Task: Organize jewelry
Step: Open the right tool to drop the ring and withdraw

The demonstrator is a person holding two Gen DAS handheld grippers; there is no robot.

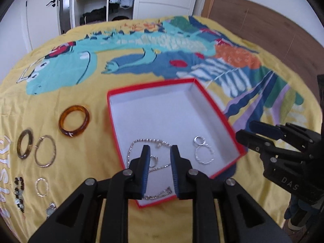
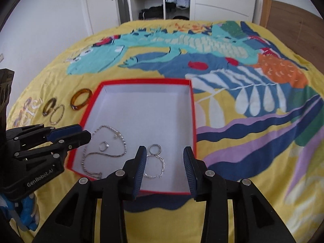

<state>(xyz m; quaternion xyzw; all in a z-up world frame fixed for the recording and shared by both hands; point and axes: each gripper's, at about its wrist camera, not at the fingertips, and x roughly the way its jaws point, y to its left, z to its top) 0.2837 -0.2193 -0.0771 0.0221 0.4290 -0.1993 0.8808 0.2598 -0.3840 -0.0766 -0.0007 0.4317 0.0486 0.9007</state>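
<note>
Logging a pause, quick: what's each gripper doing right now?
Left gripper: jaws open, holding nothing, over the box.
Right gripper: jaws open, holding nothing.

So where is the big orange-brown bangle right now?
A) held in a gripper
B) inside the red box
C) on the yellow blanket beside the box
C: the orange-brown bangle lies on the yellow blanket, outside the red box, and both grippers are empty.
</note>
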